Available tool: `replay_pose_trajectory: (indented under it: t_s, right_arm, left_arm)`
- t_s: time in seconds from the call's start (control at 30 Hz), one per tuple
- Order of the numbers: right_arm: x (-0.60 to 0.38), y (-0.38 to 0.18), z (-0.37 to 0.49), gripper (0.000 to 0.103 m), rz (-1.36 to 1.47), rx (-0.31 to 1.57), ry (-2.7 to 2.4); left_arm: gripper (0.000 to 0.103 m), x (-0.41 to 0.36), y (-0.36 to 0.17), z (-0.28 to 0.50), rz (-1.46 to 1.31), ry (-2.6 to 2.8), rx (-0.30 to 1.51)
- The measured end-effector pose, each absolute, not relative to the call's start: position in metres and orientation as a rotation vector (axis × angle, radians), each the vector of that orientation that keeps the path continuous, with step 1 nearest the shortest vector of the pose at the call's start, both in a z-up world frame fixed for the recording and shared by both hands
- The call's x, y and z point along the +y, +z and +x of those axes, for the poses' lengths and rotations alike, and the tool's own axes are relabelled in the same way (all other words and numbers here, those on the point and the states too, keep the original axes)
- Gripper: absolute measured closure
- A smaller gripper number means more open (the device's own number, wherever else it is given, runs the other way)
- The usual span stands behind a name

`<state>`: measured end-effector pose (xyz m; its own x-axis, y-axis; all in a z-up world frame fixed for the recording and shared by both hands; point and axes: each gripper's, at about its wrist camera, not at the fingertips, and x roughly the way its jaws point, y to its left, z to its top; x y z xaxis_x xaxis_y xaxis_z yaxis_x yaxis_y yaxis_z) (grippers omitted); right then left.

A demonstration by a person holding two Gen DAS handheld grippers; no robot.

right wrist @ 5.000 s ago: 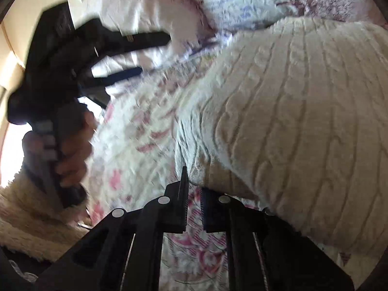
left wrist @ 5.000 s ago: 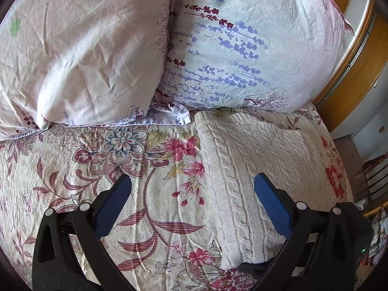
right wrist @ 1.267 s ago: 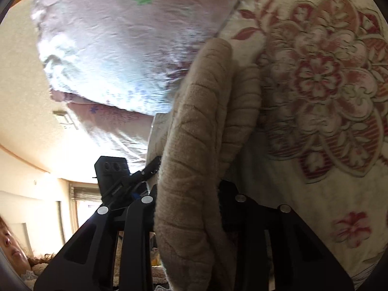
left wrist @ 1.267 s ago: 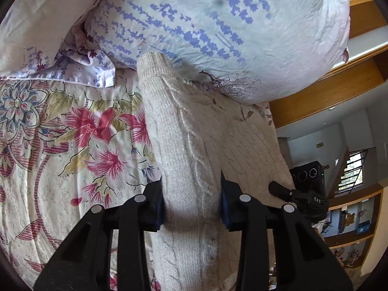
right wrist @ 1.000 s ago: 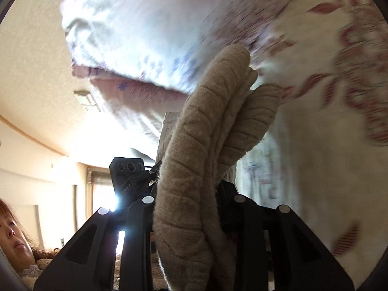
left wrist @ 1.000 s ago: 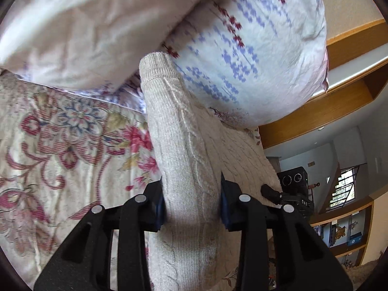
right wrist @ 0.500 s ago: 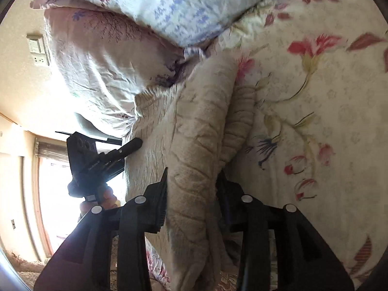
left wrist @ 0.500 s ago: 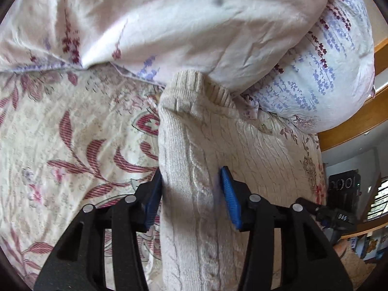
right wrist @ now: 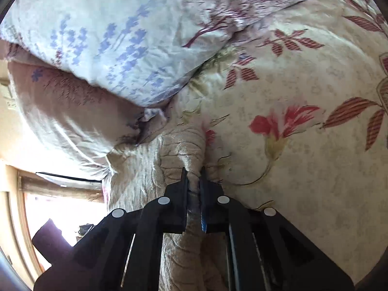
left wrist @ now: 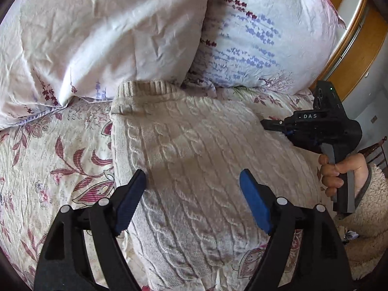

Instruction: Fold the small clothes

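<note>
I see a cream cable-knit sweater (left wrist: 194, 150) on a cream bedspread (left wrist: 48, 160) printed with red striped leaves and pink flowers. Behind it, one pale pillow (left wrist: 97, 31) carries maroon sprigs, another (left wrist: 262, 36) blue-violet lavender. My left claw (left wrist: 192, 201) has blue pads.

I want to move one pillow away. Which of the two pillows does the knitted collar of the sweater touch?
The plain pinkish pillow on the left; the collar lies against its lower edge. The pillow with blue flower sprigs sits further right.

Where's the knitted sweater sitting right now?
In the left wrist view the sweater lies mid-frame on the floral bedspread, its ribbed end against the two pillows.
</note>
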<state>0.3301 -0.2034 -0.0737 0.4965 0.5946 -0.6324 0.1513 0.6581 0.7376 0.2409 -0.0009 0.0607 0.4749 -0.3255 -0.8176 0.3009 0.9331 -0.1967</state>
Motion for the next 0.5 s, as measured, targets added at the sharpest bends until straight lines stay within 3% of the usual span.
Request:
replay_pose_trajectory:
  t_s: [0.2,0.37,0.5]
  right_arm:
    - [-0.189,-0.049,0.319,0.088,0.682,1.021,0.309]
    - [-0.175,0.003,0.256,0.058,0.466,0.805,0.336]
    - [-0.162,0.013,0.209,0.058,0.316,0.728,0.336]
  left_arm:
    - [0.022,-0.008,0.054,0.238,0.05,-0.345,0.997]
    - [0.014,0.015,0.075,0.214,0.015,-0.273,0.93]
    - [0.007,0.029,0.076,0.191,0.061,-0.151,0.915]
